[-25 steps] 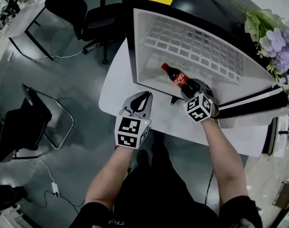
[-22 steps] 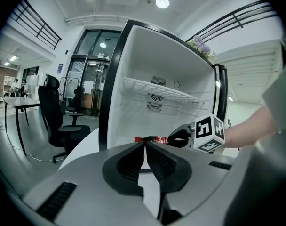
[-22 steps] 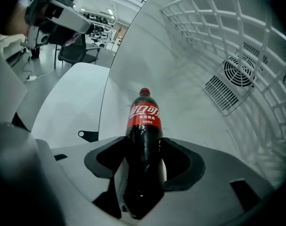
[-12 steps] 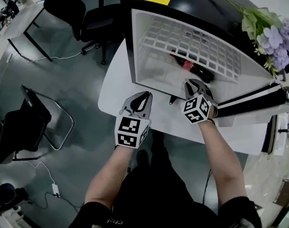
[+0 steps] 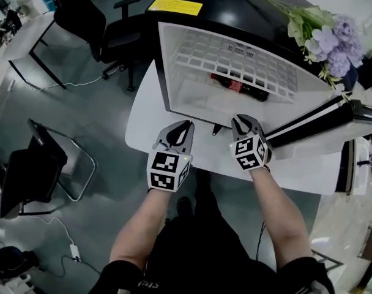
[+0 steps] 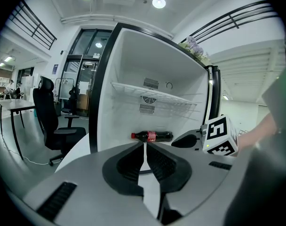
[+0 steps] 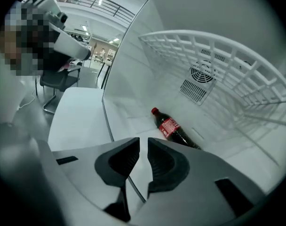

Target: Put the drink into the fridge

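Note:
The drink, a dark cola bottle with a red cap and label (image 5: 240, 86), lies on its side on the floor of the open fridge (image 5: 166, 60), under the white wire shelf (image 5: 235, 57). It also shows in the left gripper view (image 6: 151, 136) and the right gripper view (image 7: 173, 130). My right gripper (image 5: 242, 120) is at the fridge's front edge, clear of the bottle. Its jaws have just been closing, and now they are shut (image 7: 143, 142) with nothing between them. My left gripper (image 5: 186, 124) hovers over the table, shut and empty (image 6: 144, 145).
The fridge stands on a white rounded table (image 5: 143, 121), and its door (image 5: 314, 127) swings open to the right. Purple flowers (image 5: 323, 35) lie on the fridge's top. A black chair (image 5: 27, 164) and an office chair (image 5: 106, 11) stand to the left on the floor.
The right gripper let go of the bottle, which now lies deeper in the fridge under the shelf. That gripper closed empty and drew back toward the front edge. The left gripper stayed put.

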`<action>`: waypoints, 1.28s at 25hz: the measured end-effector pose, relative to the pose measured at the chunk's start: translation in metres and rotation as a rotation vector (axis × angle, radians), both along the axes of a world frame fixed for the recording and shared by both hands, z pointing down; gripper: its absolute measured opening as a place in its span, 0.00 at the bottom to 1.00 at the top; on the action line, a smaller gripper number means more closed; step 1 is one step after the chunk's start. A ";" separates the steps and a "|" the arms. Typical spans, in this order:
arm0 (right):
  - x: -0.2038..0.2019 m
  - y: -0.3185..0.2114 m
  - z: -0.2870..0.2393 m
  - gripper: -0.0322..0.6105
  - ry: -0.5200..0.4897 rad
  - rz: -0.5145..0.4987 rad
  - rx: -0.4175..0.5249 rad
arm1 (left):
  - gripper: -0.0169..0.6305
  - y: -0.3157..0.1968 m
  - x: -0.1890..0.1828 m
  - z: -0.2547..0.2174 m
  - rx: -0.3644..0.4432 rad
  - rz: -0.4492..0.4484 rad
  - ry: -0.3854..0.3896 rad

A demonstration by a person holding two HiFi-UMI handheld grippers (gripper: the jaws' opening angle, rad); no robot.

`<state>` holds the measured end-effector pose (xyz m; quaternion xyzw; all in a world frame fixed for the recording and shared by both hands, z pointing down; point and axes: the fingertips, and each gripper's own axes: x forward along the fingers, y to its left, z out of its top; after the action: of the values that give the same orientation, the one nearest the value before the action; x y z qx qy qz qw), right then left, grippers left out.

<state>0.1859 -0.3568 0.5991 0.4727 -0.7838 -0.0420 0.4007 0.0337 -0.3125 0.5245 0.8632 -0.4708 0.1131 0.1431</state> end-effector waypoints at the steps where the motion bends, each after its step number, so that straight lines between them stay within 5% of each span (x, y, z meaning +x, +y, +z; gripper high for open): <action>1: 0.000 0.004 -0.006 0.15 -0.018 0.003 0.005 | 0.08 0.003 0.000 -0.003 -0.001 0.000 0.001; 22: 0.004 0.142 -0.124 0.07 -0.143 0.030 0.106 | 0.08 0.101 -0.029 -0.096 0.047 0.045 0.010; 32: 0.038 0.177 -0.164 0.07 -0.279 0.021 0.147 | 0.08 0.125 -0.003 -0.109 0.013 0.003 0.071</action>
<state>0.2243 -0.1796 0.4351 0.5102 -0.8216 -0.0288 0.2526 0.0309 -0.1872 0.4158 0.8683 -0.4648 0.0796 0.1537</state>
